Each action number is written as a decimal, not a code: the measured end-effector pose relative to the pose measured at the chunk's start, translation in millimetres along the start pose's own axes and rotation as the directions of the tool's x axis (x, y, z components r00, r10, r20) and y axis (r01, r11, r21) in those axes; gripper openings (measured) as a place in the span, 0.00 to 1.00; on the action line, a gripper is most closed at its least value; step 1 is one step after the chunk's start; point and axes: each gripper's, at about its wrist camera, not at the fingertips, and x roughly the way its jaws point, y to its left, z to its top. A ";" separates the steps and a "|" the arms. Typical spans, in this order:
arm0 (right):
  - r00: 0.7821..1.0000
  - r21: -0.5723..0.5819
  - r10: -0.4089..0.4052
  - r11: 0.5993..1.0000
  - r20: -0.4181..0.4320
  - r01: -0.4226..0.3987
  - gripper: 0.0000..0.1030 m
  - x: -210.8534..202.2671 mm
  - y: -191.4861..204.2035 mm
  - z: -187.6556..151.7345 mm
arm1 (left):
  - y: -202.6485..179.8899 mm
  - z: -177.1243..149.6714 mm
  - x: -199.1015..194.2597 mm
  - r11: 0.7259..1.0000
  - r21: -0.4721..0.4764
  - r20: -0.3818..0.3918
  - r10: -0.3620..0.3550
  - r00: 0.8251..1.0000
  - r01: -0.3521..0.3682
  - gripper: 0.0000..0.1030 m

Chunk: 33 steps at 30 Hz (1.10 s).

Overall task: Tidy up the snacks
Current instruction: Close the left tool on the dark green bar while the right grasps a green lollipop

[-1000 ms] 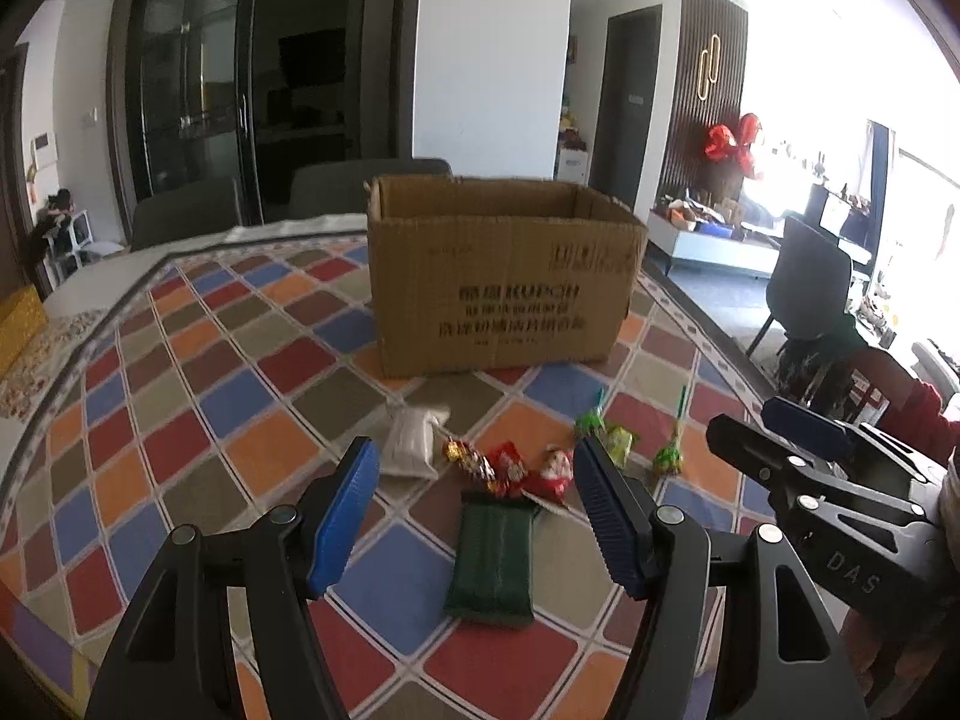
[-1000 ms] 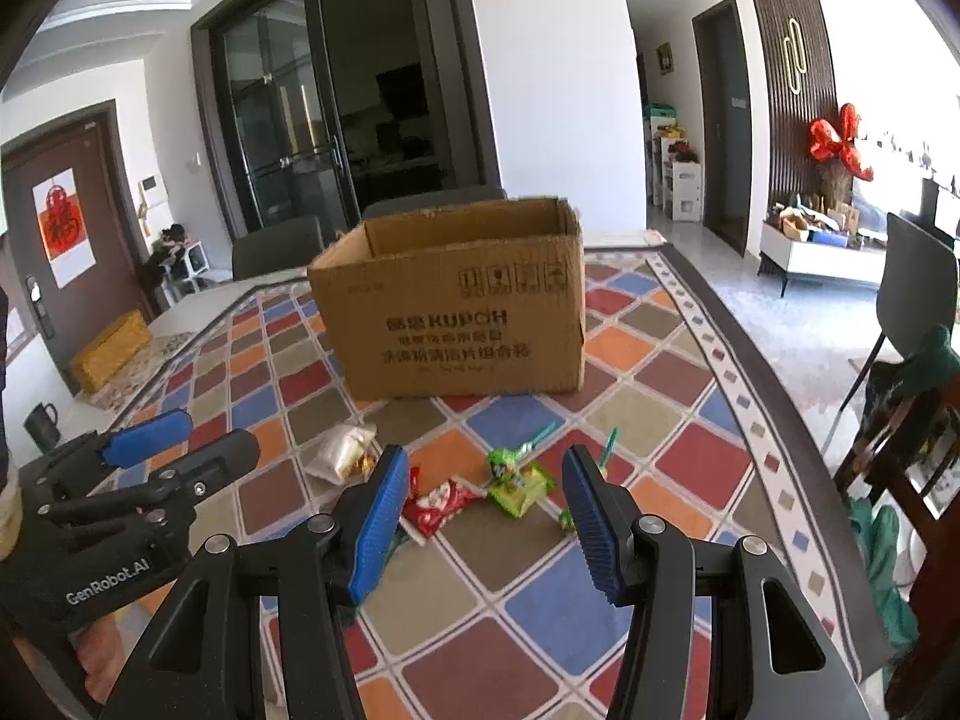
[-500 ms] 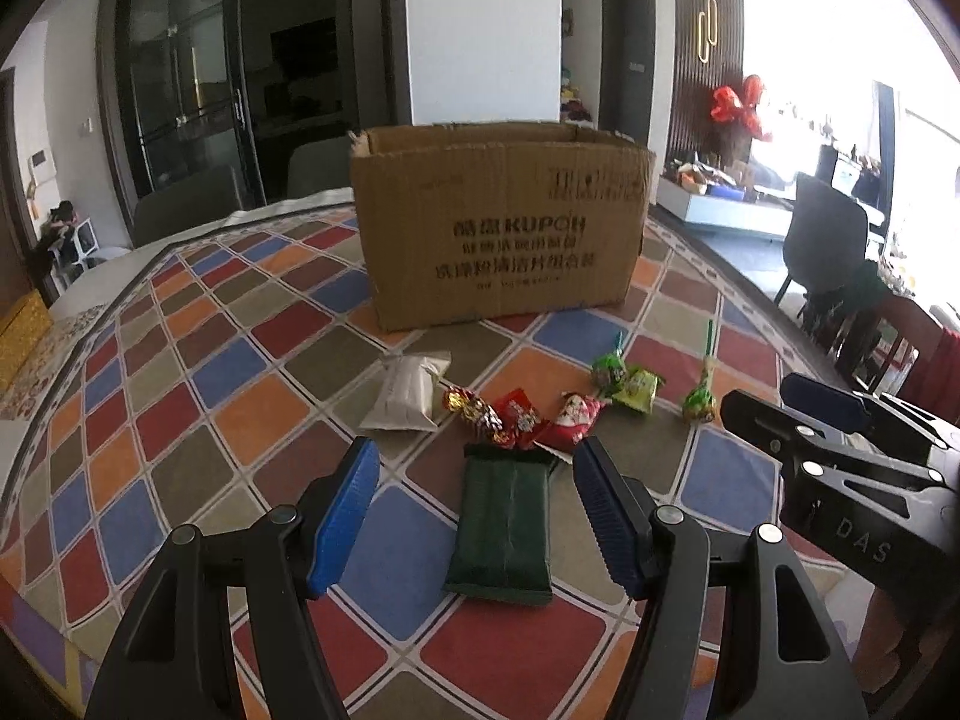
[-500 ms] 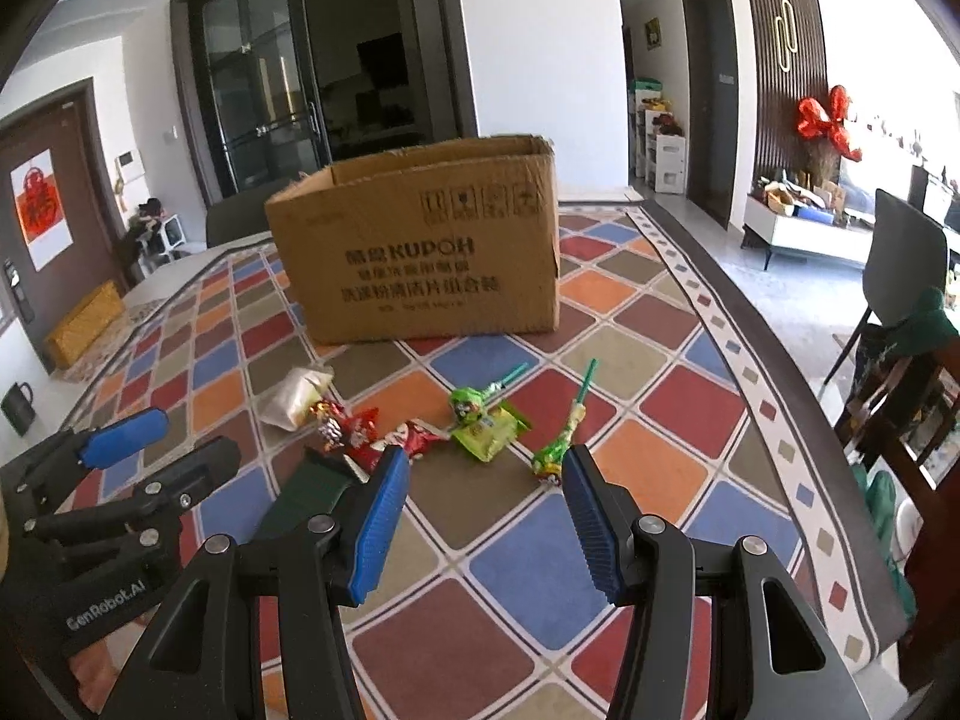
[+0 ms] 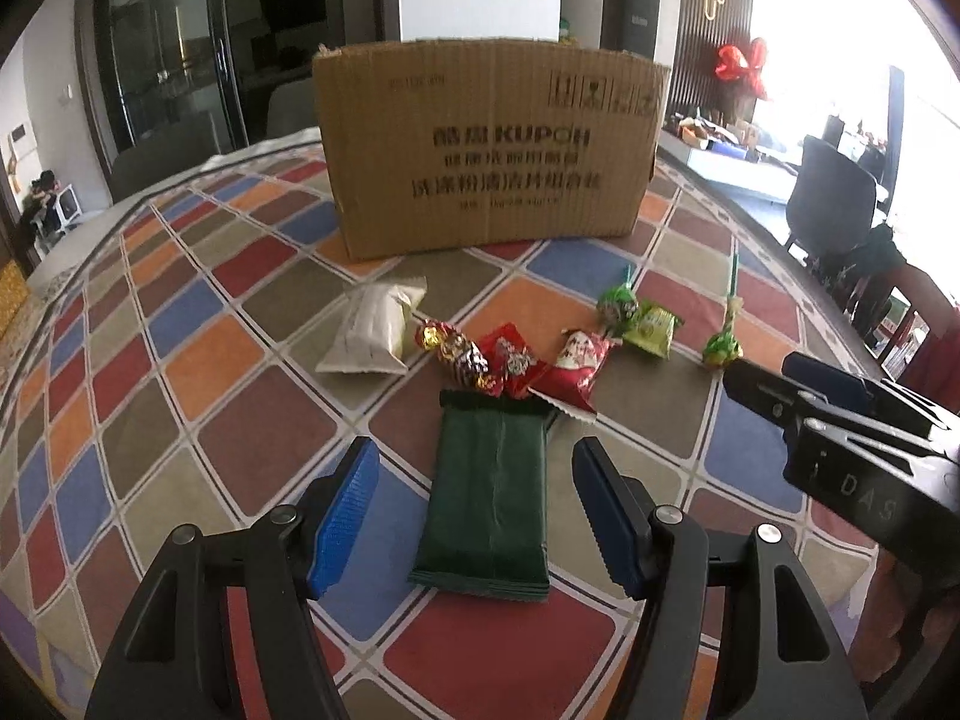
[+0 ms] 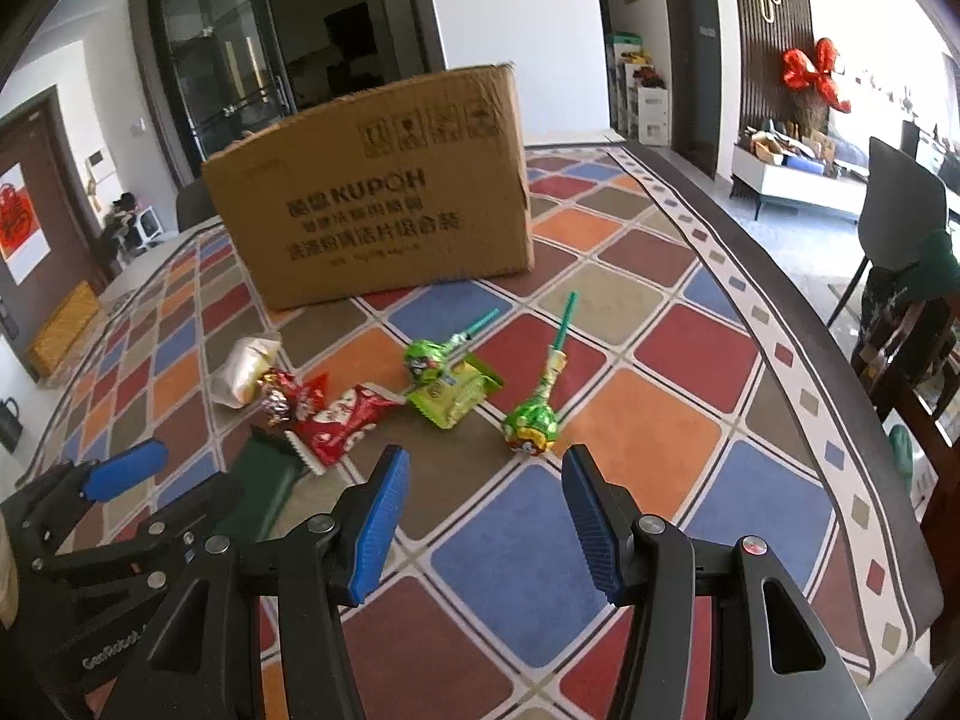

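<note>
Both spread, empty tongs (image 5: pixel 474 516) (image 6: pixel 485 516) have sunk toward the chequered tablecloth (image 5: pixel 240 360), glass doors (image 5: pixel 168 60) behind.

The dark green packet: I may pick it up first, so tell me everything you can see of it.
The dark green packet is a flat, oblong, matte wrapper with crimped ends and no print visible. It lies flat on the checkered tablecloth, long axis pointing toward the cardboard box. Its far end meets the red candy wrappers. The left claw is open, not touching it.

Snack packets (image 5: pixel 486 360) lie in a row on the tablecloth (image 5: pixel 198 360) before the cardboard box (image 5: pixel 489 150).
</note>
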 end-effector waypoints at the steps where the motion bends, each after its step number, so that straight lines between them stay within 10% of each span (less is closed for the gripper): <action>1: 1.000 0.004 -0.002 1.000 -0.004 0.002 0.53 2.0 -1.3 -0.1 | 0.2 -0.1 2.4 1.000 -0.003 -0.007 0.000 1.000 0.000 0.64; 33: 0.997 0.028 -0.054 0.998 -0.060 0.056 0.38 48.0 -13.4 11.4 | -0.7 2.7 38.4 1.000 0.007 -0.082 -0.013 0.997 0.013 0.44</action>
